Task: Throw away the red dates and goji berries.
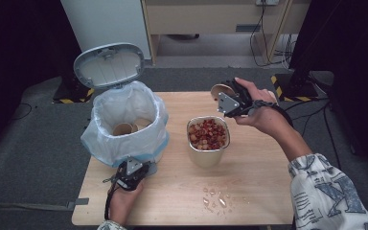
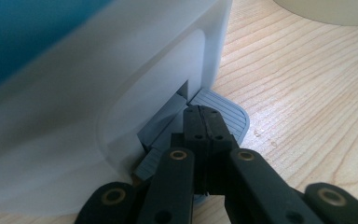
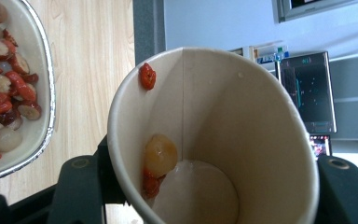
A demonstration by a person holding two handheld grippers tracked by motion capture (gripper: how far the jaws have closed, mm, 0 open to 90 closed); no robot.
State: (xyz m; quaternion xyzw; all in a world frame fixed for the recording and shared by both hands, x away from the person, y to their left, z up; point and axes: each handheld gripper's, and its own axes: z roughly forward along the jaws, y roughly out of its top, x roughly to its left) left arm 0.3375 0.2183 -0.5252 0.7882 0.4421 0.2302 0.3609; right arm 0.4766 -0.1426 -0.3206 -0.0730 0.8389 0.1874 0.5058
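R gripper (image 1: pixel 225 98), fingers pinching the paper cup (image 3: pixel 214 140) tipped on its side w/ bits stuck inside, sits at 1 o'clock of the foil tray (image 1: pixel 208 155); bin (image 1: pixel 124 120) lies toward 9, L gripper (image 2: pixel 204 122) fingers pressed together on its pedal (image 2: pixel 223 112).

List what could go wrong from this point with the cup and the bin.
1. The paper cup, gripped by the right gripper and tipped on its side, has fruit bits stuck inside; they may drop on the table on the way to the bin.
2. The left gripper, shut, presses the bin's pedal; if it slips, the lid could fall shut.
3. Wet spill could get smeared.
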